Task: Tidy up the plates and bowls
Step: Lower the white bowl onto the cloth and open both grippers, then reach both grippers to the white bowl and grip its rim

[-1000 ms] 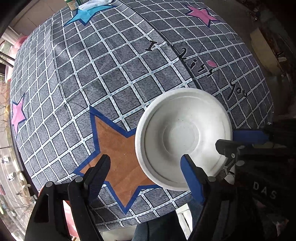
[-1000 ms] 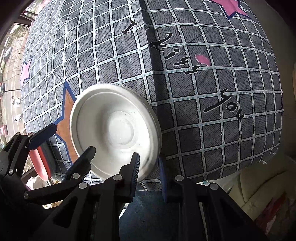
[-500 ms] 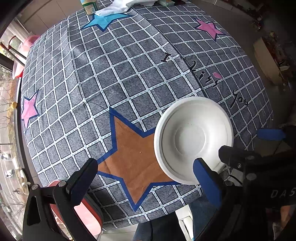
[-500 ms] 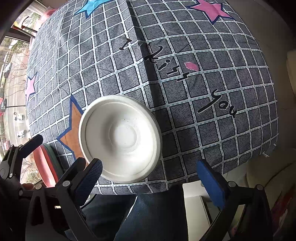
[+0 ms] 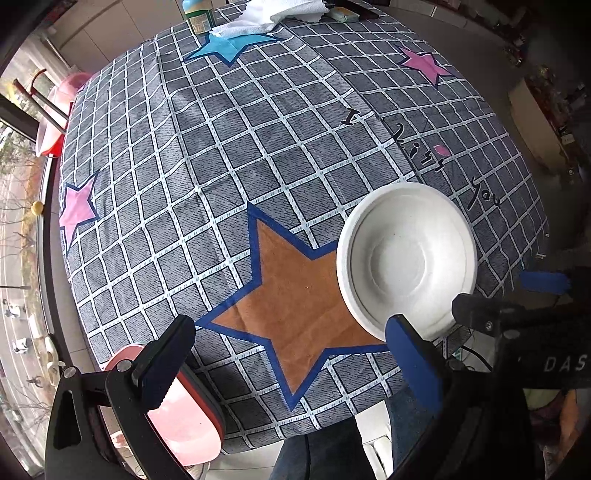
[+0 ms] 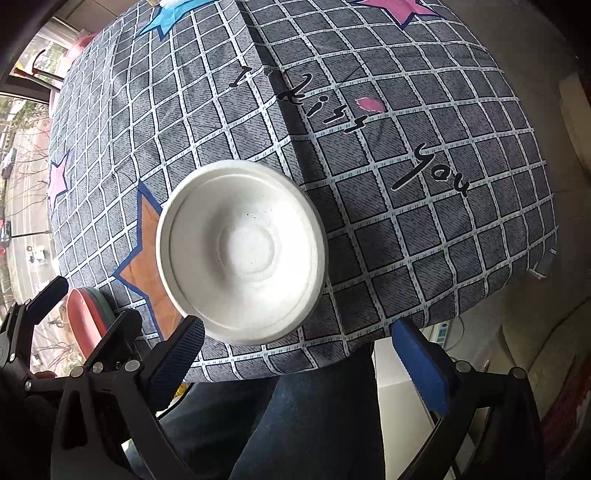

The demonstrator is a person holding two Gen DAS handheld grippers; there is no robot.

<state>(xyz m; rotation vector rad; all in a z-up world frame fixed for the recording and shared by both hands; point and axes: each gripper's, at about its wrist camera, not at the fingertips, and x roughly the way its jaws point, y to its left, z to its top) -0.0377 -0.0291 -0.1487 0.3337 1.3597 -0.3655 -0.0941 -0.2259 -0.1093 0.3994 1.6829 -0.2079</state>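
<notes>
A white bowl (image 5: 406, 258) (image 6: 242, 254) sits upright on the checked tablecloth (image 5: 221, 166) near the table's front edge, partly over the brown star (image 5: 295, 295). My left gripper (image 5: 291, 363) hangs above the front edge, open wide, its right finger (image 5: 413, 362) just in front of the bowl's rim without touching it. My right gripper (image 6: 301, 362) is also open wide above the edge, the bowl beyond its fingers, with nothing between them. Each gripper shows at the side of the other's view.
A pink and red round seat (image 5: 184, 424) stands below the front left of the table, another pink one (image 5: 59, 110) at the far left. A bottle (image 5: 197, 14) and a white cloth (image 5: 269, 14) lie at the far edge. A person's legs (image 6: 314, 424) are under the front edge.
Both grippers' jaws spread wide and both hands rose and drew back. The right gripper's fingers came off the bowl's rim. The bowl stayed on the cloth.
</notes>
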